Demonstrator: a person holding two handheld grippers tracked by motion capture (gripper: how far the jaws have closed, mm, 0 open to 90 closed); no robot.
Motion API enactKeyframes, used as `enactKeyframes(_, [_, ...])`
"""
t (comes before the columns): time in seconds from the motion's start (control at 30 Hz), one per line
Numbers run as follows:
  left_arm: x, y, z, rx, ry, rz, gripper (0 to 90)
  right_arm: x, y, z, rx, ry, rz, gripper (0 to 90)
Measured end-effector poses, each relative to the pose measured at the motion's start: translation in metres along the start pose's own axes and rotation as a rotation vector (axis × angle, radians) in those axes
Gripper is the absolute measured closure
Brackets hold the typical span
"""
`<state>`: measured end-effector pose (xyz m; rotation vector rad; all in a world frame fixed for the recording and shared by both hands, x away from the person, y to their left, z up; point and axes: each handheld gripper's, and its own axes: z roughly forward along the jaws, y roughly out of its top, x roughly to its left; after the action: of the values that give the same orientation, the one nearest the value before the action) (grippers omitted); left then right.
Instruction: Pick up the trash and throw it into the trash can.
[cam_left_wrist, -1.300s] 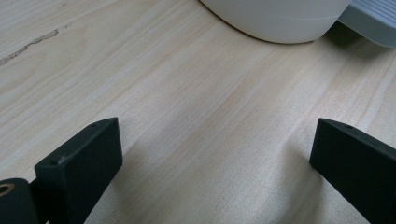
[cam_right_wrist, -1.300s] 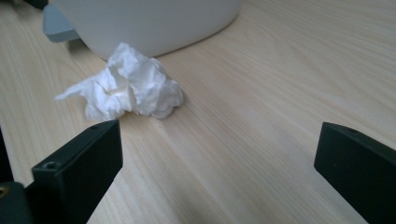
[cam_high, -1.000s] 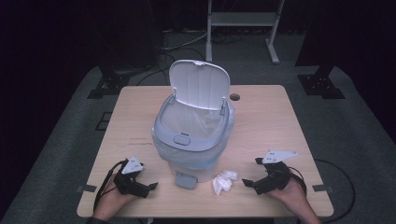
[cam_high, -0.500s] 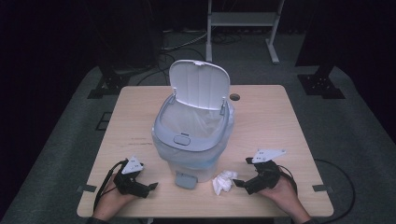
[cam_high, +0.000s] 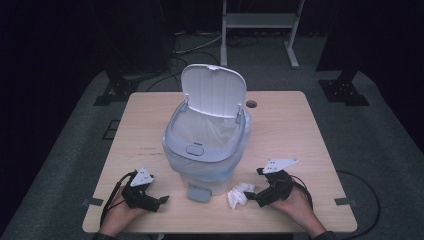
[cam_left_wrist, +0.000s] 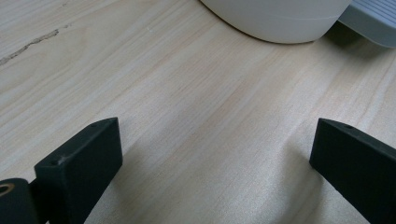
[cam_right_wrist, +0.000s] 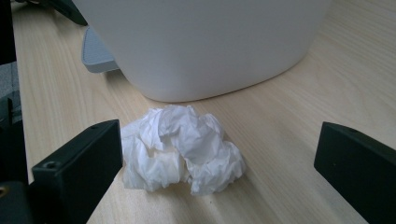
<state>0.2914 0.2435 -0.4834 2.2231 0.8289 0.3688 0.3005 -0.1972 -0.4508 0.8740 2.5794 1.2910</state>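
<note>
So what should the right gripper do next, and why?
Probably ease the right gripper forward a little and close on the crumpled tissue. Its jaws are wide open with the tissue lying between and just ahead of them on the table, and the bin beside it has its lid up.

Your table (cam_high: 310, 150) looks like pale wood with a fine straight grain, smooth and matt; one dark rough scratch (cam_left_wrist: 28, 45) crosses it. The bin (cam_high: 207, 165) looks like smooth white plastic with a soft shine, and its lid (cam_high: 213, 91) and grey pedal (cam_high: 198, 193) look plastic too. A thin, wrinkled clear liner (cam_high: 210, 131) sits inside the bin. The tissue (cam_right_wrist: 180, 149) is soft white paper, much crumpled. Your gripper jaws look like matt black plastic.
</note>
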Motion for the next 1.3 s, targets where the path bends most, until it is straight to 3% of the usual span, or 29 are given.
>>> enactKeyframes(0.53, [0.000,0.000,0.000,0.000,0.000,0.000,1.4,0.005,0.005,0.020,0.044,0.025,-0.025,0.3])
enactKeyframes(0.87, [0.000,0.000,0.000,0.000,0.000,0.000,1.4,0.005,0.004,0.027,0.082,0.055,-0.035,6.8])
enactKeyframes(0.9, [0.000,0.000,0.000,0.000,-0.001,0.000,1.4,0.006,0.003,0.028,0.090,0.072,-0.037,11.9])
enactKeyframes(1.3, [0.000,0.000,0.000,0.000,-0.001,0.001,1.4,0.007,0.000,0.031,0.129,0.104,-0.054,26.6])
